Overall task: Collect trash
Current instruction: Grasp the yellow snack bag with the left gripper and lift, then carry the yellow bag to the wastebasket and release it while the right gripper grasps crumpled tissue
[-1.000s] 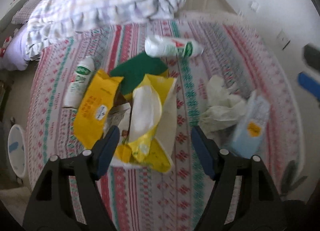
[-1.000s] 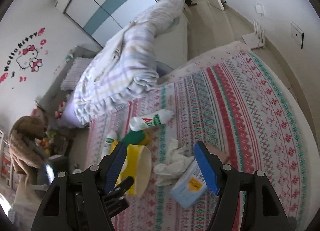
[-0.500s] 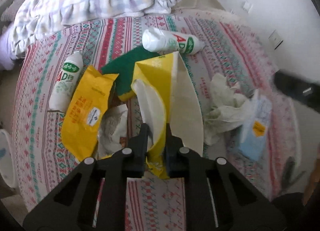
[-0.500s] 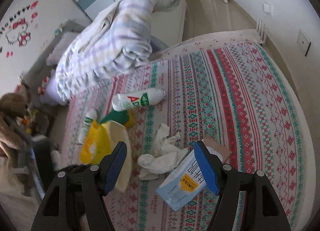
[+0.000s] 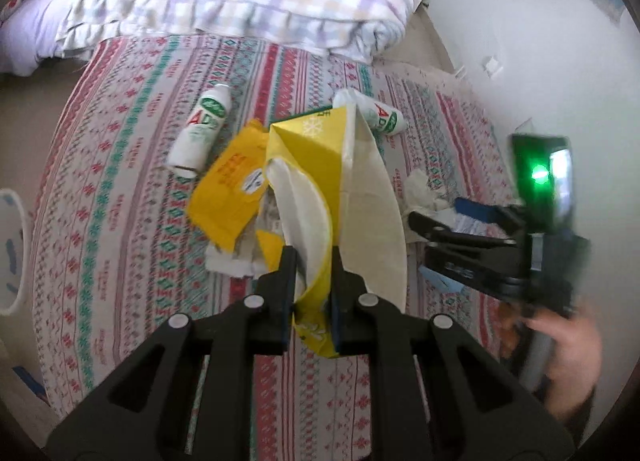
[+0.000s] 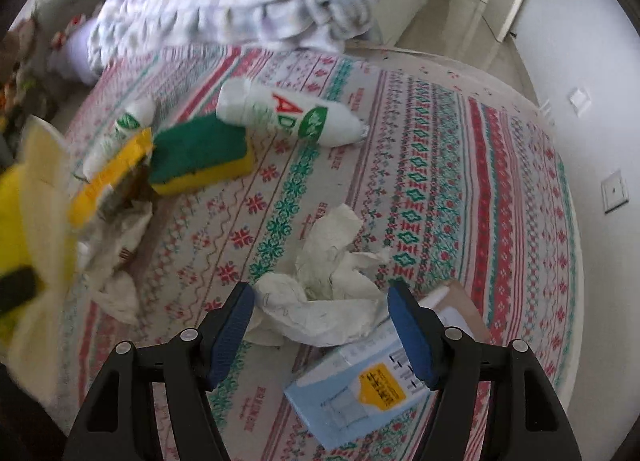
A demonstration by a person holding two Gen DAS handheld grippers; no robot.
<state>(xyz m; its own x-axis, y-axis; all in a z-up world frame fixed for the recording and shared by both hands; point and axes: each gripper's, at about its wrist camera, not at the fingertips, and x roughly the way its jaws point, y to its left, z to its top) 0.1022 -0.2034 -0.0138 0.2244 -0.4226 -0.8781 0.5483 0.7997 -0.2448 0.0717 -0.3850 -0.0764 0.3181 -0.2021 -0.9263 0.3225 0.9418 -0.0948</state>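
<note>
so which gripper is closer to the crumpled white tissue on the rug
Right. The right gripper is open with the crumpled tissue between its fingers; the left gripper is off to its side, shut on the yellow bag.

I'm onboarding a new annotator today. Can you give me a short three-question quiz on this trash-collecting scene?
1. True or false: the left gripper is shut on the yellow bag.
2. What lies between the right gripper fingers? A) crumpled tissue B) green sponge C) white bottle
3. Fill in: the trash lies on a patterned ____.

Key: 1 true; 2 A, the fingers are open and not yet closed on it; 3 rug.
</note>
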